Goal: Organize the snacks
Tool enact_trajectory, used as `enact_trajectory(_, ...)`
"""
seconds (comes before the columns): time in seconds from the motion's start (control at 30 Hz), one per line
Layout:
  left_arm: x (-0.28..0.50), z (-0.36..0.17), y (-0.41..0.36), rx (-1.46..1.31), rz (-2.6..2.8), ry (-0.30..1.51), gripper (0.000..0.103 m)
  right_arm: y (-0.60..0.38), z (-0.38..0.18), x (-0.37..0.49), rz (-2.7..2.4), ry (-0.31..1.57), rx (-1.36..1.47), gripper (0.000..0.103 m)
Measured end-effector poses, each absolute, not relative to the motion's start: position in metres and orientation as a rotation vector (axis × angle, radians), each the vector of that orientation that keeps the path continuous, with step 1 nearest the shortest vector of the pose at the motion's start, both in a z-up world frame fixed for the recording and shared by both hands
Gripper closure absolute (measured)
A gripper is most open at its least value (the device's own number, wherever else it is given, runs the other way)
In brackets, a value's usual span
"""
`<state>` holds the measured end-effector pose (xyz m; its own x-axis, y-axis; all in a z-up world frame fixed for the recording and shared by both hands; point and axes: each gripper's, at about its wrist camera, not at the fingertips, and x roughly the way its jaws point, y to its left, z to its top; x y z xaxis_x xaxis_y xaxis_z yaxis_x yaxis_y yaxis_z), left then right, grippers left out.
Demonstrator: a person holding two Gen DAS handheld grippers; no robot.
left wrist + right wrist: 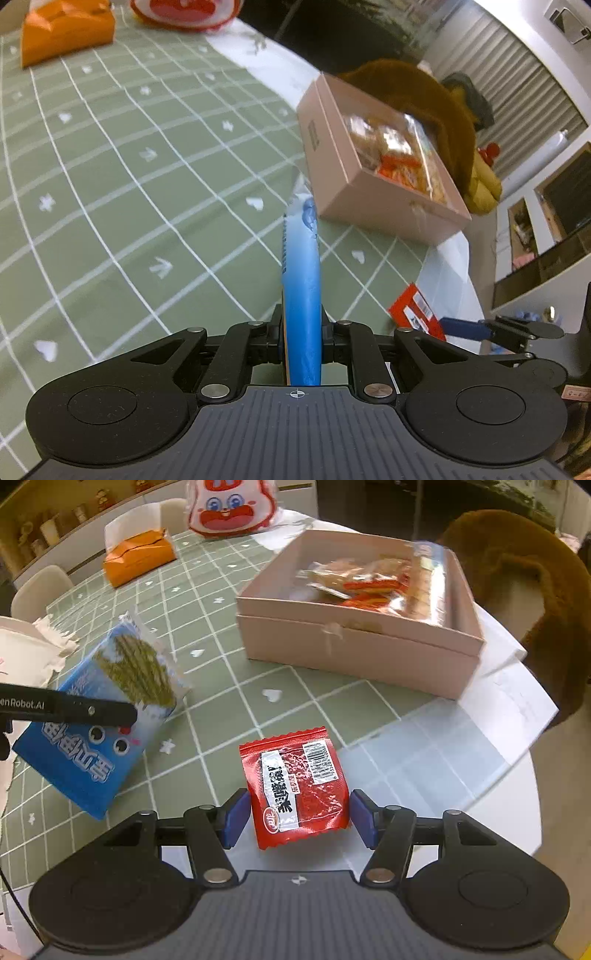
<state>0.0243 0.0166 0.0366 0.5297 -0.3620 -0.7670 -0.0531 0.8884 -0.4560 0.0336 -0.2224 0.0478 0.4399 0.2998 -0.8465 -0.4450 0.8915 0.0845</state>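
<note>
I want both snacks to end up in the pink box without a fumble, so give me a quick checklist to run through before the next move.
1. Left gripper grip on the blue snack pack: jaws clamp it, ok.
2. Right gripper lined up on the red packet: packet lies between the pads, ok.
3. Right grip on the red packet: pads stand clear of it, not ok yet.
4. Pink box open at the top: ok.
5. Room in the box: snacks fill the far part; the near floor is hidden by the wall, cannot tell.
6. Red packet fully on the table: ok.
</note>
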Motion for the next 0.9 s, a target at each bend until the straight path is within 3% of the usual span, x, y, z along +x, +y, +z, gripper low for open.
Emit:
enact_trajectory(0.37,0.021,0.012,0.016,-0.605,-0.202,1.040,0.086,-0.213,0.036,0.024,0.440,0.974,-0.218,0.042)
enact_trajectory(0.63,0.008,0.012,0.015,-0.643,-0.230,1.004,0.087,-0.213,0.033,0.033,0.448,0.961,-0.222,0.033)
enact_trajectory(0.67,0.007,0.013,0.015,-0.648,-0.231,1.003,0.087,-0.212,0.034,0.034,0.450,0.963,-0.226,0.034)
enact_trajectory(0.7,0.005,0.015,0.014,-0.650,-0.237,0.999,0.087,-0.212,0.035,0.033,0.455,0.962,-0.231,0.042)
enact_trajectory(0.9,0.009,0.080,0.005,-0.679,-0.371,0.854,0.087,-0.228,0.077,0.038,0.493,0.916,-0.160,0.048)
